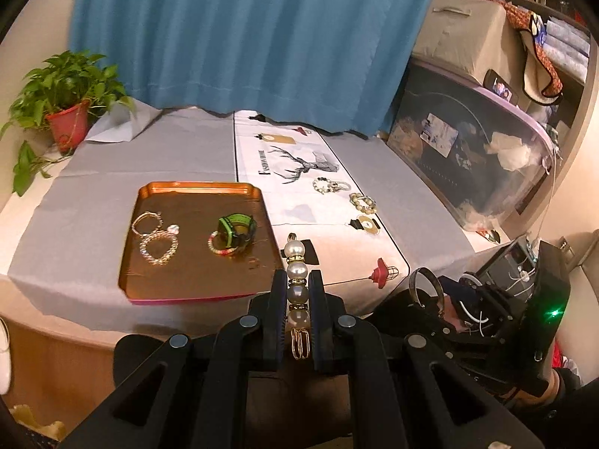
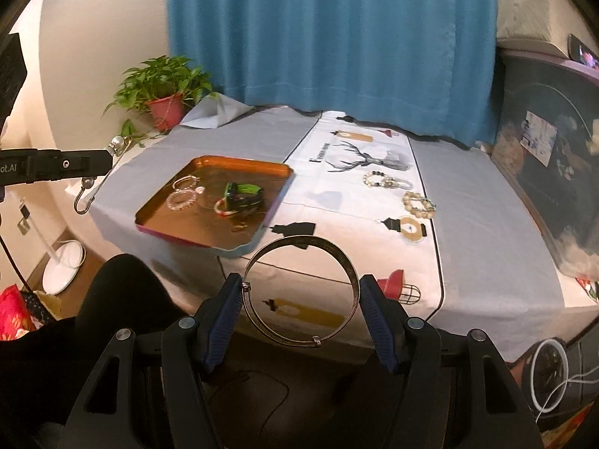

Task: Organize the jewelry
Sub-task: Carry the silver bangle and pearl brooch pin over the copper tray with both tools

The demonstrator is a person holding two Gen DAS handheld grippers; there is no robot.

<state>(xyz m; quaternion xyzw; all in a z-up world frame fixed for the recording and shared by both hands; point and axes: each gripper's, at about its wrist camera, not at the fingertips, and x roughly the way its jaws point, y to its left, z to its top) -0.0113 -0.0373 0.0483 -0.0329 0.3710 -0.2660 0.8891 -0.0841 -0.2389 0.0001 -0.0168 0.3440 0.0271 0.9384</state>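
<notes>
My left gripper (image 1: 297, 280) is shut on a pearl hair clip (image 1: 296, 262) and holds it in the air in front of the table, just right of the copper tray (image 1: 194, 187). The tray holds two crystal bracelets (image 1: 157, 241), a green band (image 1: 236, 226) and a coloured bead bracelet (image 1: 221, 247). My right gripper (image 2: 301, 288) is shut on a silver bangle (image 2: 299, 292), held off the table's front edge. It also shows in the left wrist view (image 1: 425, 284). Two pearl bracelets (image 2: 385, 181) (image 2: 418, 204) lie on the white runner (image 2: 337, 202).
A potted plant (image 2: 164, 89) stands at the table's far left corner. A blue curtain (image 2: 329, 37) hangs behind. A dark storage bin (image 1: 468, 149) stands right of the table, with boxes on it. A white lamp base (image 2: 61, 267) sits on the floor at left.
</notes>
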